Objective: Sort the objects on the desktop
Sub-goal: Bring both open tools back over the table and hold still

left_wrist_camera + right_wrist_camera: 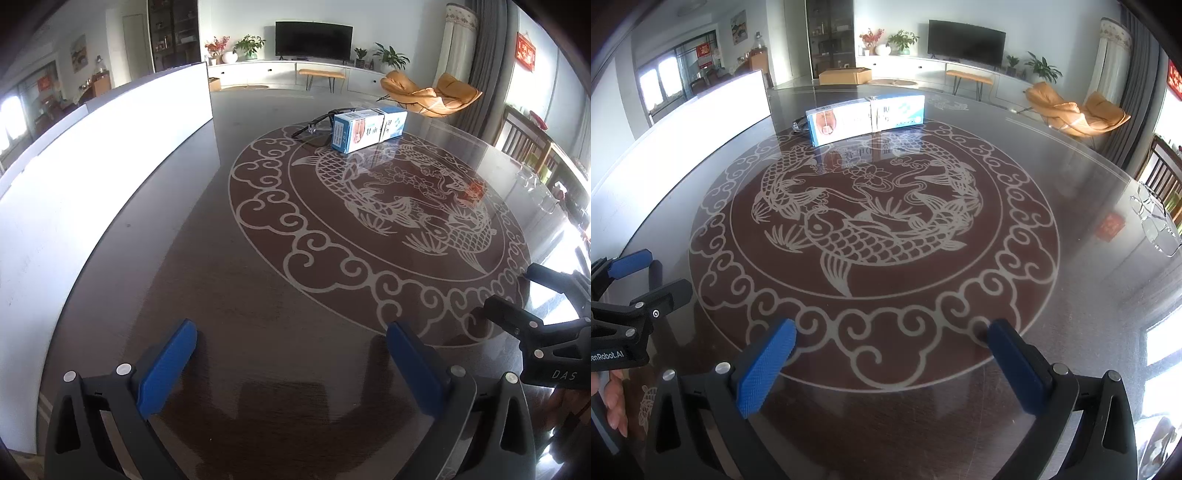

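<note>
Left gripper (291,363) nearest lens: blue pads spread wide, nothing between, low over dark glass table (258,280). Right gripper (892,363) likewise spread, empty, over carp medallion (871,229). Blue-white box (367,129) lies flat at medallion's far edge. Black eyeglasses (314,123) directly behind box, contact unclear. White panel (92,158) along left side.
</note>
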### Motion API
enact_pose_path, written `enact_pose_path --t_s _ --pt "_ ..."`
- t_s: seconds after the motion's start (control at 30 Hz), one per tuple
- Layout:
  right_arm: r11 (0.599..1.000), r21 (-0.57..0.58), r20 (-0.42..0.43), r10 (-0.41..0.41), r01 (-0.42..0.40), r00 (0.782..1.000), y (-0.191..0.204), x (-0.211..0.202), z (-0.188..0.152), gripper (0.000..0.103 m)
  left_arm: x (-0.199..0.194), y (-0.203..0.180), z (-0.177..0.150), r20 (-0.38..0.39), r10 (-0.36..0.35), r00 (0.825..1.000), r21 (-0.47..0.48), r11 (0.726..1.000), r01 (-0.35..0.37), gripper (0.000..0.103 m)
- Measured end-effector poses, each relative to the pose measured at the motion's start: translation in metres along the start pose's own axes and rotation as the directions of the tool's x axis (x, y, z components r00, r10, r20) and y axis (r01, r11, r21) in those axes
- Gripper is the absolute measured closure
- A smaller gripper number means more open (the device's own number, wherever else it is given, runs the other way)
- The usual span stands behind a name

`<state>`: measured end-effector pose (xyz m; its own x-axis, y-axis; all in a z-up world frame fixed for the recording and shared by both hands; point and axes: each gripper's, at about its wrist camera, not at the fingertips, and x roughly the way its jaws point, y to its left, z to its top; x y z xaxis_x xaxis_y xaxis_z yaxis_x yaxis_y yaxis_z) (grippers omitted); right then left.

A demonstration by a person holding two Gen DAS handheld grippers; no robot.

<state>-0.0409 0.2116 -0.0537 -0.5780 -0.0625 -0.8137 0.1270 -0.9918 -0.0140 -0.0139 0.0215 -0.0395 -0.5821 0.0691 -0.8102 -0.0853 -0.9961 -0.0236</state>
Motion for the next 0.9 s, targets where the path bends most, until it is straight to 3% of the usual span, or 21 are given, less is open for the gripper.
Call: enact_pose_path --t_s 0.9 --pt "1.0 0.001 0.001 0.001 -0.001 1.0 -0.0001 -0.0009 -0.0003 0.0 0.0 -0.0002 0.0003 0.004 -0.007 1.0 -0.005 1.0 0.007 0.0"
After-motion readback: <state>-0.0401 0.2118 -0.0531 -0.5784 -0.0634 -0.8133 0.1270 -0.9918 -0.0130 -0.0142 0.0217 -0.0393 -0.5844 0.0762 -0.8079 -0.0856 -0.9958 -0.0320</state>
